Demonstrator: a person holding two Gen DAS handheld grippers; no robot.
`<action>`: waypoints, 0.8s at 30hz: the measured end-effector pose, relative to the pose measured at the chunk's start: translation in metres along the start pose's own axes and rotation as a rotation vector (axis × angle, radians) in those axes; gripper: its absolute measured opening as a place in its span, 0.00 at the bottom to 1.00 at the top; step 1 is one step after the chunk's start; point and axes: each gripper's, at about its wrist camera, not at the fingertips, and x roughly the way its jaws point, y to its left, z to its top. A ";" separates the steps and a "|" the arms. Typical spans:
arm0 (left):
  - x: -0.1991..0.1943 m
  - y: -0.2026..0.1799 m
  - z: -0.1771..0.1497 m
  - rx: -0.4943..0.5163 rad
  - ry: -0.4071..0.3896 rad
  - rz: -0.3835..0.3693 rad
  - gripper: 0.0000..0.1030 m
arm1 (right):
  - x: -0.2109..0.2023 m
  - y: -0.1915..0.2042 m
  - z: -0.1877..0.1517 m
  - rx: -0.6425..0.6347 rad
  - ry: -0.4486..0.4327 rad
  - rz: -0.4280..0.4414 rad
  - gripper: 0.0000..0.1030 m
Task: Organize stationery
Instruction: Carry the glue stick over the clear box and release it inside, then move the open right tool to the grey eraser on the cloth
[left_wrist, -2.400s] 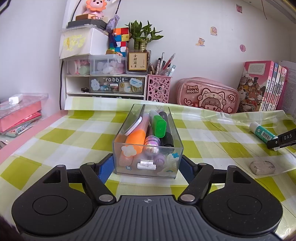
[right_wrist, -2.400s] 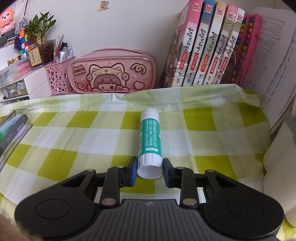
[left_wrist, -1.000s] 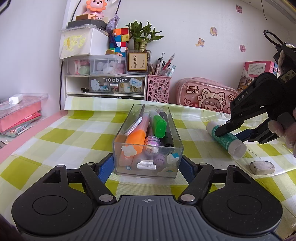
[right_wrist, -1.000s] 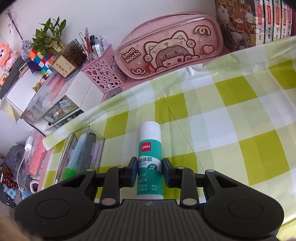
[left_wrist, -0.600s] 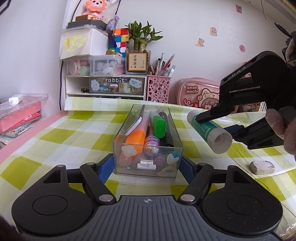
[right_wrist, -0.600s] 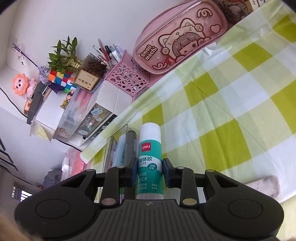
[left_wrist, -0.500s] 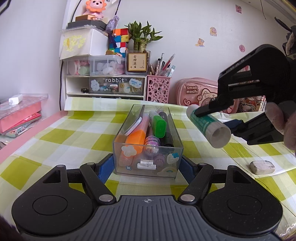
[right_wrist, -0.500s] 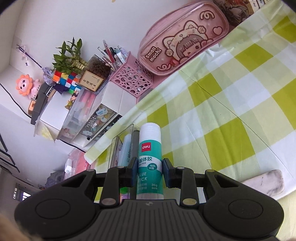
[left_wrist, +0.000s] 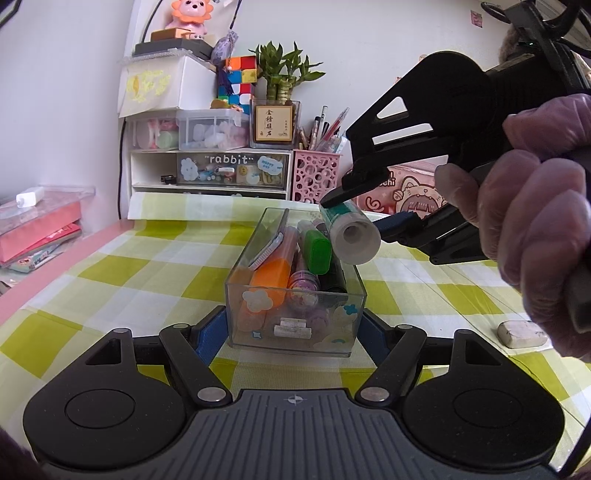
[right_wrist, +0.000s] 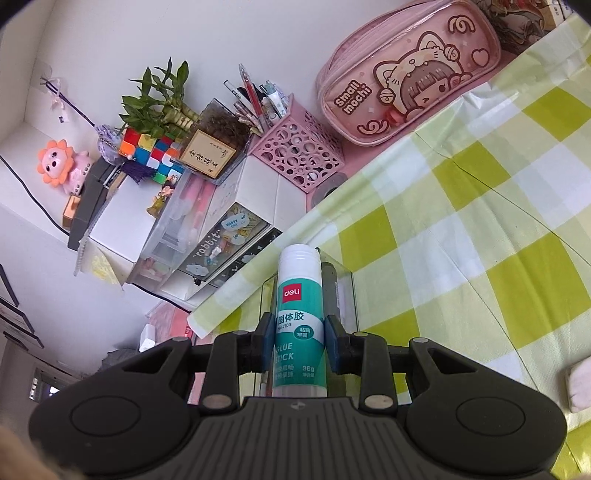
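A clear plastic organiser box (left_wrist: 295, 325) stands on the green-checked tablecloth, holding an orange marker, a green-capped marker and several other pens. My left gripper (left_wrist: 295, 326) is shut on the box's near end, blue pads against both side walls. My right gripper (right_wrist: 299, 341) is shut on a teal-and-white glue stick (right_wrist: 300, 325), carried in the air. In the left wrist view the glue stick (left_wrist: 351, 232) hangs tilted over the box's far right part, its flat bottom facing the camera. A gloved hand (left_wrist: 535, 221) holds that gripper. The box's far end (right_wrist: 343, 291) shows beneath the glue stick.
A grey eraser (left_wrist: 521, 333) lies on the cloth at the right. Along the back wall stand a pink mesh pen cup (left_wrist: 316, 175), a white drawer unit (left_wrist: 207, 173), a potted bamboo and a pink pencil case (right_wrist: 406, 70). Pink boxes (left_wrist: 37, 229) sit at the left edge.
The right gripper has carried the glue stick leftward from the cloth's right side to above the box, rolling as it went. The left gripper and box have stayed put.
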 end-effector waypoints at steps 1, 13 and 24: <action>0.000 0.000 0.000 -0.001 0.000 -0.001 0.71 | 0.001 0.001 -0.001 -0.006 -0.005 -0.003 0.30; 0.000 0.000 -0.001 -0.003 0.000 -0.002 0.71 | -0.009 0.015 0.000 -0.070 -0.048 0.019 0.34; 0.000 -0.001 -0.001 0.002 -0.008 0.004 0.71 | -0.073 -0.015 -0.002 -0.278 -0.035 -0.074 0.63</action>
